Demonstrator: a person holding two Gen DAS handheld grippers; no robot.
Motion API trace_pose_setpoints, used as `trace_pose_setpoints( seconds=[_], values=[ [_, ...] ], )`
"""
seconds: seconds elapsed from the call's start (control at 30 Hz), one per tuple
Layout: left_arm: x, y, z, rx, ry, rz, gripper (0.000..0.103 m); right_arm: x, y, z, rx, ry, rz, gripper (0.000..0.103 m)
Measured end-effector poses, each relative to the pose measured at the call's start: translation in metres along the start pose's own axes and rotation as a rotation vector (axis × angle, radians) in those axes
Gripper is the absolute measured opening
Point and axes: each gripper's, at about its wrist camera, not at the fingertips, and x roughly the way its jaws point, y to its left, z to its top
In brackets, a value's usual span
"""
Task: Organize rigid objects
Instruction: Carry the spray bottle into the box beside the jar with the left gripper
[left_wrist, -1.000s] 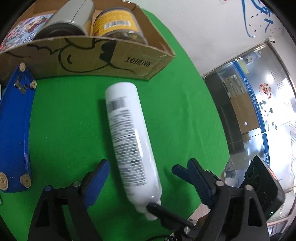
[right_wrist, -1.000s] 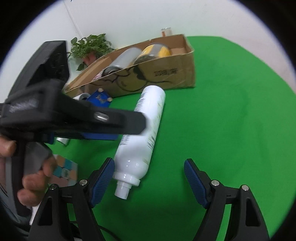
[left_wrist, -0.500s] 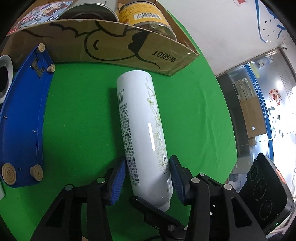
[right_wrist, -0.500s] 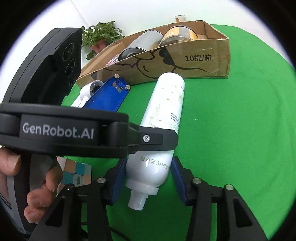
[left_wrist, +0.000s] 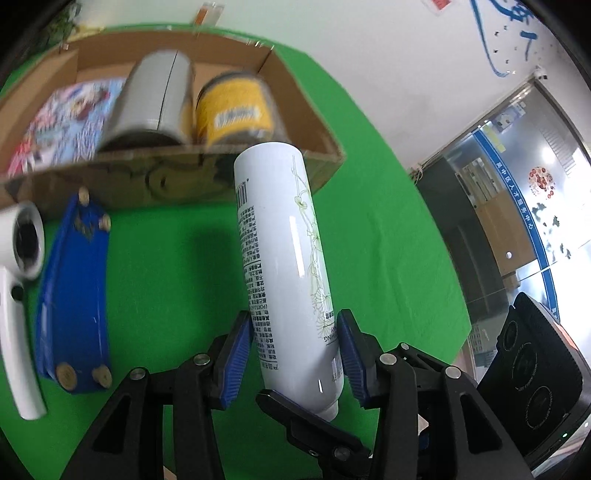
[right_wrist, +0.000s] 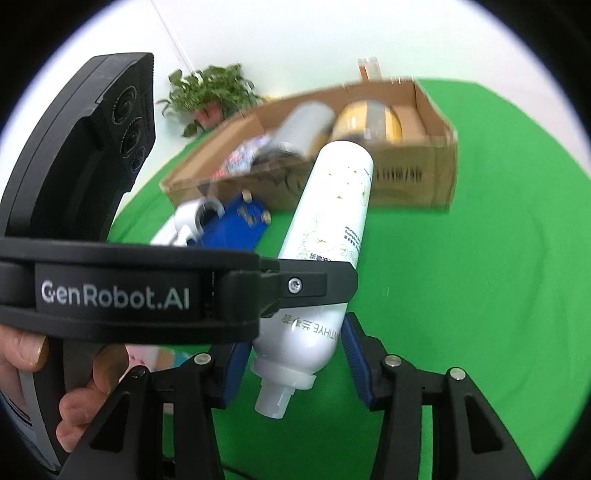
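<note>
A long white bottle (left_wrist: 284, 266) (right_wrist: 328, 236) with printed text hangs above the green cloth (left_wrist: 166, 277), shadow beneath it. Its flat base points at the cardboard box (left_wrist: 147, 177) (right_wrist: 406, 177) and its capless neck points back toward me. My left gripper (left_wrist: 295, 343) is shut on the lower body, blue pads pressed to both sides. My right gripper (right_wrist: 295, 350) is shut on the same bottle just above the neck. In the right wrist view the left gripper's black body (right_wrist: 110, 295) crosses in front, held by a hand (right_wrist: 29, 350).
The box holds a silver can (left_wrist: 155, 99), a yellow jar (left_wrist: 232, 107) and a colourful booklet (left_wrist: 62, 125). A blue curved piece (left_wrist: 74, 295) and a white handheld device (left_wrist: 22, 266) lie left of the bottle. A potted plant (right_wrist: 210, 92) stands behind the box.
Both grippers closed from wide open onto the bottle, then lifted it off the cloth. The box interior has come more into view.
</note>
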Motion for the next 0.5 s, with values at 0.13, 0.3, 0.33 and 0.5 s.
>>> trace_pose_setpoints(
  seconds=[0.13,0.3,0.33,0.5],
  values=[
    [-0.023,-0.013,0.018,0.032,-0.062,-0.008,0.043,-0.014,0.003,0.026,-0.040,-0.057,-0.012,0.047],
    [-0.045,-0.027,0.049,0.074,-0.131,-0.006,0.043,-0.019,0.004,0.061,-0.093,-0.098,-0.028,0.047],
    [-0.049,-0.029,0.058,0.076,-0.141,-0.010,0.043,-0.021,0.004,0.069,-0.104,-0.106,-0.033,0.047],
    [-0.057,-0.029,0.114,0.078,-0.139,-0.034,0.044,-0.017,-0.006,0.112,-0.125,-0.112,-0.042,0.047]
  ],
)
